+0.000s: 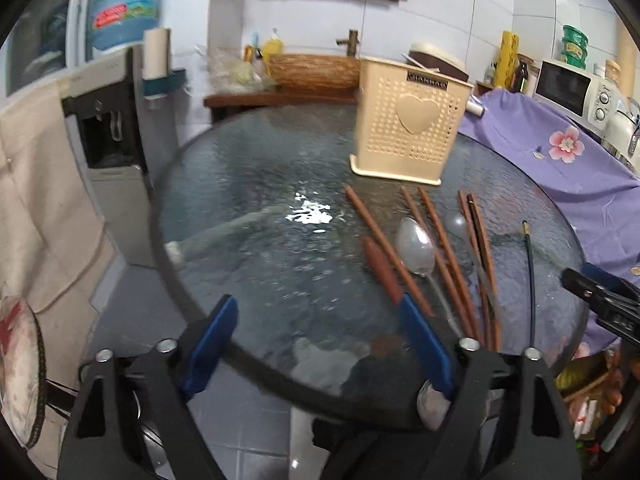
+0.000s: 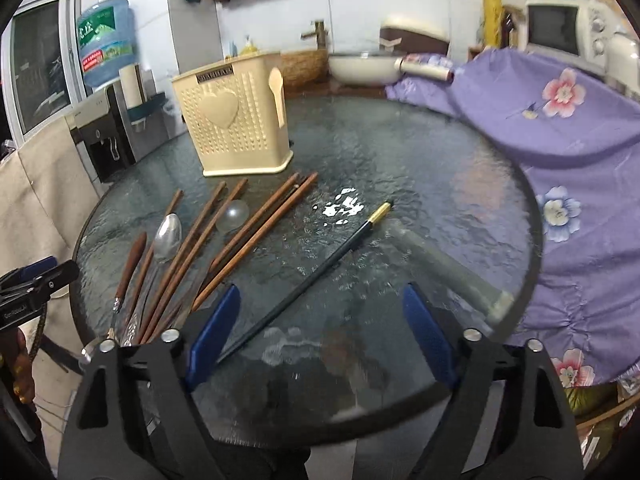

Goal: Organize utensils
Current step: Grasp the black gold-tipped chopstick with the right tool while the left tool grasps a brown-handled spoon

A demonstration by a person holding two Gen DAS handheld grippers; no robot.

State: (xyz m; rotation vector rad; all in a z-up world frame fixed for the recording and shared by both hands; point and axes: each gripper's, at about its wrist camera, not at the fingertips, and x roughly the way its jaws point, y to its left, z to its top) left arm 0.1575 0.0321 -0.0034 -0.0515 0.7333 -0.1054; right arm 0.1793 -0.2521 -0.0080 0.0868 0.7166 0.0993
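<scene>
Holding both tools apart and empty, we are keeping the left gripper (image 1: 316, 344) spread wide at the bottom of its frame over the glass table (image 1: 248, 264), and the right gripper (image 2: 320, 340) likewise. Beyond, brown chopsticks (image 2: 256, 232), a spoon (image 2: 166, 236) and a black stick (image 2: 316, 276) are lying mid-frame; the cream holder (image 2: 232, 120) is standing upper left.

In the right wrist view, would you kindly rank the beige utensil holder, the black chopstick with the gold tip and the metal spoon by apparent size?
1. beige utensil holder, clearly largest.
2. black chopstick, longest but thin.
3. metal spoon; its handle end is hidden among the brown chopsticks, so this place is unsure.
</scene>
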